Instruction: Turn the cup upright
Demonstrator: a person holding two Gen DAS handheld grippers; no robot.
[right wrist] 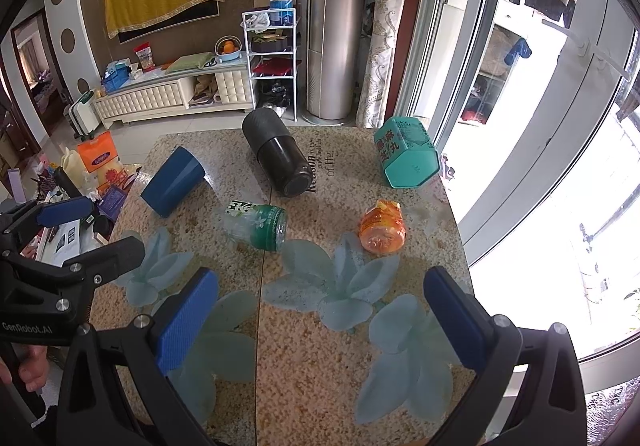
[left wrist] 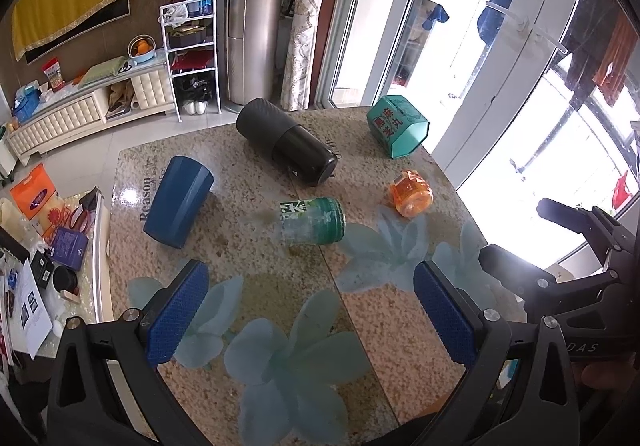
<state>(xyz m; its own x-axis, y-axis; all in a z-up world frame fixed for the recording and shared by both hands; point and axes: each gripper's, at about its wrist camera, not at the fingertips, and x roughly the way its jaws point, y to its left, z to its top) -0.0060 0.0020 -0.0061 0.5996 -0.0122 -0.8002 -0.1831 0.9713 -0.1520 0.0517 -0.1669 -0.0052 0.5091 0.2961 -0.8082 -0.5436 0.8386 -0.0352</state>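
Note:
A blue cup (left wrist: 178,202) lies on its side at the table's left, also in the right wrist view (right wrist: 173,181). A black flask (left wrist: 286,142) (right wrist: 278,156), a clear bottle with a green label (left wrist: 314,221) (right wrist: 256,225), an orange jar (left wrist: 412,193) (right wrist: 382,226) and a teal hexagonal cup (left wrist: 396,126) (right wrist: 406,158) also lie tipped over. My left gripper (left wrist: 316,310) is open and empty above the near table. My right gripper (right wrist: 324,322) is open and empty, right of the left one.
The flower-patterned table (left wrist: 280,326) ends at a glass door on the right. A low side table with clutter (left wrist: 44,266) stands at the left. The right gripper shows in the left wrist view (left wrist: 560,246); the left gripper shows in the right wrist view (right wrist: 68,246).

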